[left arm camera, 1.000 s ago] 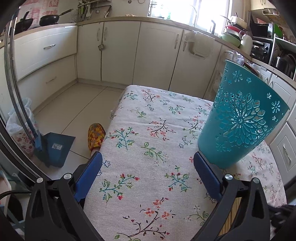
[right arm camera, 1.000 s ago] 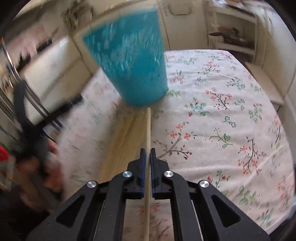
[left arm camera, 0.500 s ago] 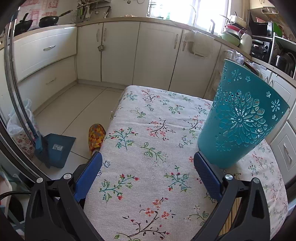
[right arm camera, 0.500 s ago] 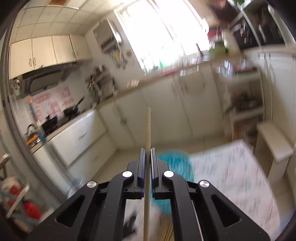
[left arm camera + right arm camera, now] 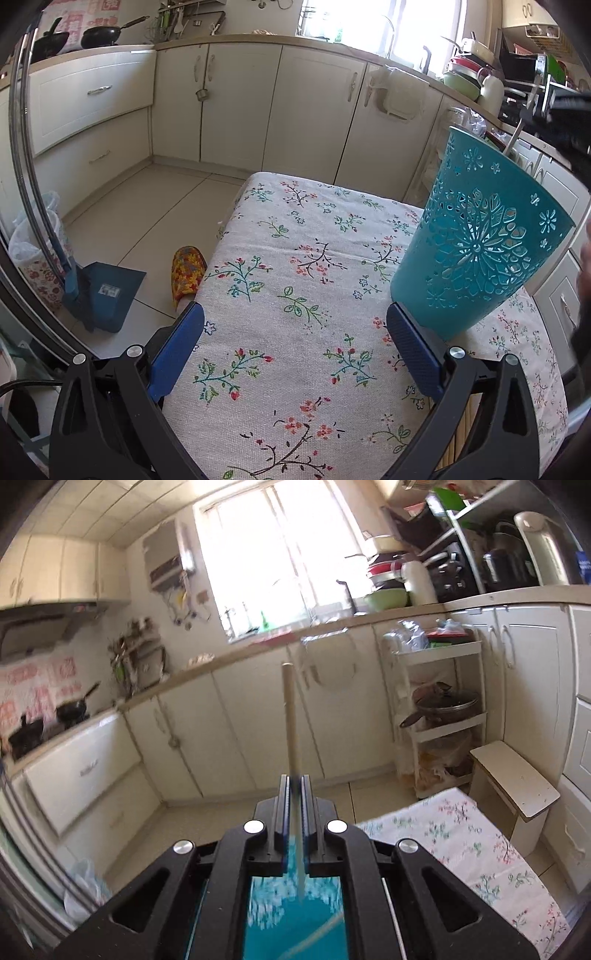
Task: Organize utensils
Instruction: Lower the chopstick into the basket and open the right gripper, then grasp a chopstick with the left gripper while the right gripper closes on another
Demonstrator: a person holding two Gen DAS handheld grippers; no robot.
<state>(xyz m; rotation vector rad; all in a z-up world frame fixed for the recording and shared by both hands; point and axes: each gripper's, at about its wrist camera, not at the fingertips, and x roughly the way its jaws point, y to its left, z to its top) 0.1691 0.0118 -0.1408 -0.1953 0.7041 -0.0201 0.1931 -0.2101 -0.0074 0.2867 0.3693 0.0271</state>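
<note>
A teal cut-out holder [image 5: 476, 240] stands upright at the right of the floral table [image 5: 295, 295]. My left gripper [image 5: 295, 347] is open and empty, low over the cloth, its right finger beside the holder's base. My right gripper [image 5: 294, 786] is shut on a wooden chopstick [image 5: 290, 716], held above the holder's mouth [image 5: 295, 915], the stick's lower end inside it. Another pale stick [image 5: 314, 938] lies inside the holder. The right gripper shows in the left wrist view [image 5: 557, 114] above the holder's rim.
Wooden sticks [image 5: 461, 435] lie on the table behind my left gripper's right finger. A dustpan [image 5: 103, 295] and a slipper [image 5: 188, 273] are on the floor left of the table. A stool [image 5: 513, 779] stands past the table's far end. Cabinets line the walls.
My right gripper lifted the chopstick off the table, swung up over the holder and now holds it with its lower end in the holder's mouth. The left gripper has stayed still.
</note>
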